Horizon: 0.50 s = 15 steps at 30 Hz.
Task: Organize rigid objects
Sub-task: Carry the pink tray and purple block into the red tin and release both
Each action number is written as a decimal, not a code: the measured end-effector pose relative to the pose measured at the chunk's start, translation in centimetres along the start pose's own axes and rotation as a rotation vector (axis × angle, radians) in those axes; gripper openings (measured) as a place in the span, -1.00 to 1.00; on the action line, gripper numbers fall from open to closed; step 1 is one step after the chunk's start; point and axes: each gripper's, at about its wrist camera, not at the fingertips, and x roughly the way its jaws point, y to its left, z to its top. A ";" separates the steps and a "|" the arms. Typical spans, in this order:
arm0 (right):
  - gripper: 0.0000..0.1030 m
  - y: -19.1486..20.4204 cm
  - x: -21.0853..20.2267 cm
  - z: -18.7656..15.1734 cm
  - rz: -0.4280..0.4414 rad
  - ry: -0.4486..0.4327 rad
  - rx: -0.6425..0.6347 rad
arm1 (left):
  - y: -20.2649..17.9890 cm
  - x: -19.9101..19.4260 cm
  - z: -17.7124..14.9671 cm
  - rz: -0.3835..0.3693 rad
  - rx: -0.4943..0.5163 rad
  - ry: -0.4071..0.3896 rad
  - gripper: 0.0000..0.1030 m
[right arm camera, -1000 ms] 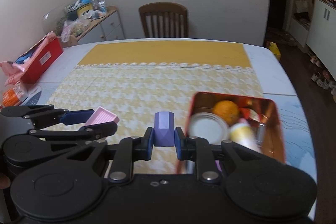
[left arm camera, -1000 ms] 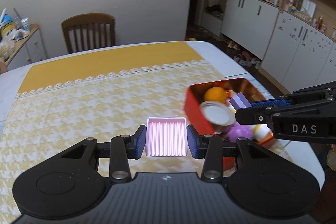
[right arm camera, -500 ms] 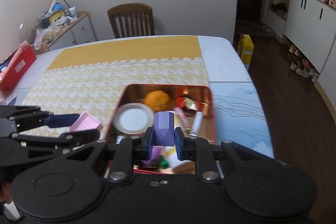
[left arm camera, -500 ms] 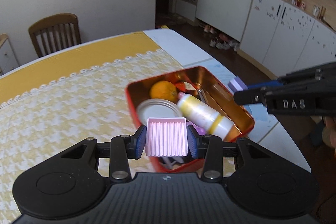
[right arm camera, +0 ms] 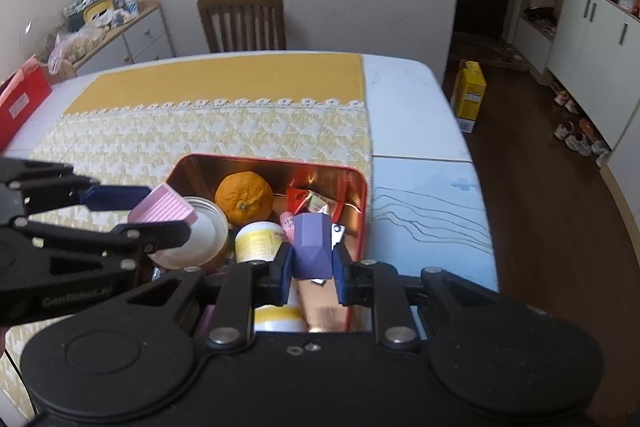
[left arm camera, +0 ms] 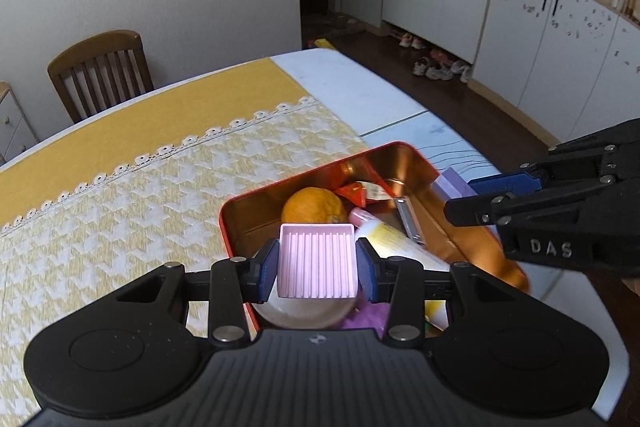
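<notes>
Both my grippers carry a piece over the red tin.

My left gripper (left arm camera: 317, 262) clamps the pink ribbed tray (left arm camera: 317, 259), my right gripper (right arm camera: 311, 265) the purple block (right arm camera: 312, 247). Below them the tin (right arm camera: 362, 211) holds an orange (right arm camera: 244, 197), a white lid (right arm camera: 204, 235) and a yellow bottle (right arm camera: 258, 241); my left gripper is off to the right one's left.

We count one red metal tin (right arm camera: 362, 205) on the near right of the table, holding one round orange fruit (right arm camera: 244, 197), one white round lid (right arm camera: 206, 235), one yellow-and-white bottle (right arm camera: 260, 245) and one red snack packet (right arm camera: 310, 201). We see one ribbed pink plastic tray (left arm camera: 317, 261), one faceted purple block (right arm camera: 312, 247) and one wooden chair (right arm camera: 243, 21) at the far side.
</notes>
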 end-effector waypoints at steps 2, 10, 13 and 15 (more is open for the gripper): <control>-0.63 0.1 1.2 0.3 -0.004 0.013 -0.022 | 0.1 1.0 0.3 0.006 -0.003 0.015 -0.22; -0.63 0.5 5.0 1.3 -0.005 0.061 -0.050 | 0.7 3.4 0.6 -0.001 -0.027 0.058 -0.22; -0.63 0.7 5.6 1.4 0.007 0.076 -0.056 | 0.7 3.8 0.7 -0.009 -0.026 0.063 -0.22; -0.63 0.4 5.9 1.3 0.020 0.082 -0.034 | 0.7 3.9 0.6 -0.012 -0.018 0.070 -0.22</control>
